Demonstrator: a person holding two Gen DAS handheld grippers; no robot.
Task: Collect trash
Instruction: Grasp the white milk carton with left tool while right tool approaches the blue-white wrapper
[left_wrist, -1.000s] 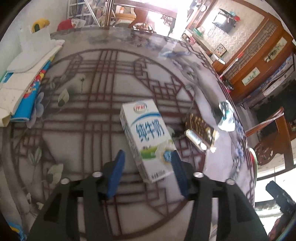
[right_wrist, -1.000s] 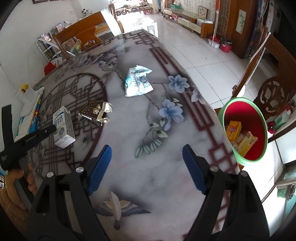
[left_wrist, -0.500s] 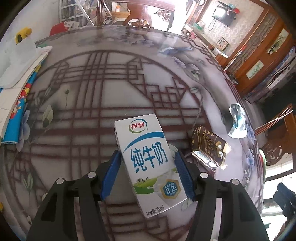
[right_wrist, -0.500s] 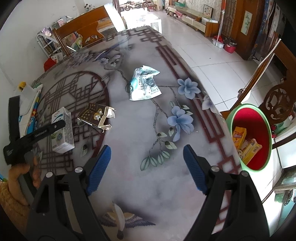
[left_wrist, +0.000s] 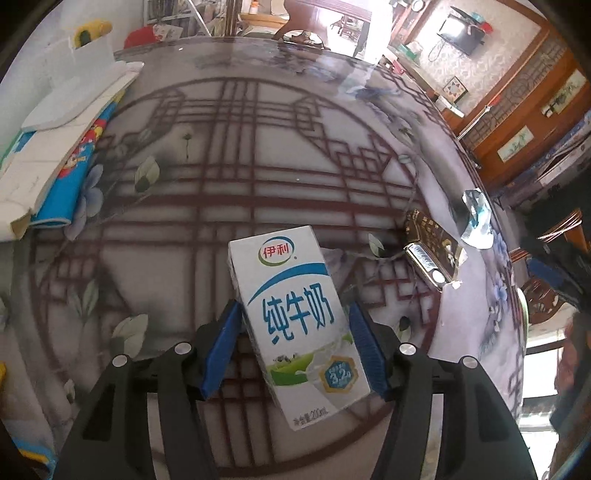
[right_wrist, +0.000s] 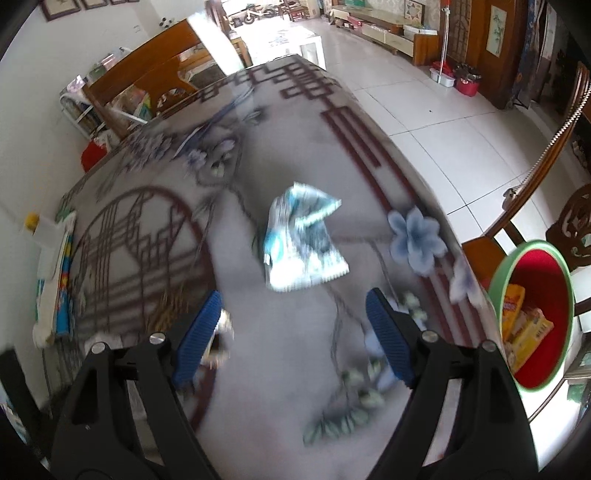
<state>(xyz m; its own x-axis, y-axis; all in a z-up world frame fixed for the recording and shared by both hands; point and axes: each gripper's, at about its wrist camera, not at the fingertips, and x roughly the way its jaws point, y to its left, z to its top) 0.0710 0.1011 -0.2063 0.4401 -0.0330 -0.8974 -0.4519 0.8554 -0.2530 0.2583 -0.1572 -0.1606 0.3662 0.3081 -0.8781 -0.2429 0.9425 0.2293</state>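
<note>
The milk carton (left_wrist: 299, 325), white with blue lettering and a green band near its lower end, lies flat on the desk (left_wrist: 258, 166), its length running away from the camera and tilted a little to the left. The left gripper (left_wrist: 295, 347) straddles it: the left blue pad sits right at the carton's left edge, though whether it presses I cannot tell, while the right pad stands just clear of the right edge with a sliver of desk showing between. The jaws are about half open and have just been widening slightly around the carton; they do not clamp it.

To the right of the carton lies a flattened dark brown and gold box (left_wrist: 432, 251) with a silvery end, and beyond that, nearer the desk's edge, a crumpled silvery-blue wrapper (left_wrist: 476, 218). At the desk's left side sits a stack of white sheets and a blue picture book (left_wrist: 62, 173).

The right gripper (right_wrist: 295, 339) hangs over the grey, flower-painted part of the desk with its jaws wide apart and nothing between them. The wrapper (right_wrist: 303, 240) lies ahead of it, roughly centred between the two pads but well beyond their tips. The view is blurred. The brown box is only a smear behind the left pad. Off the desk's right edge stands a green bin (right_wrist: 532, 321) with a red inside, holding yellow and orange packets.
</note>
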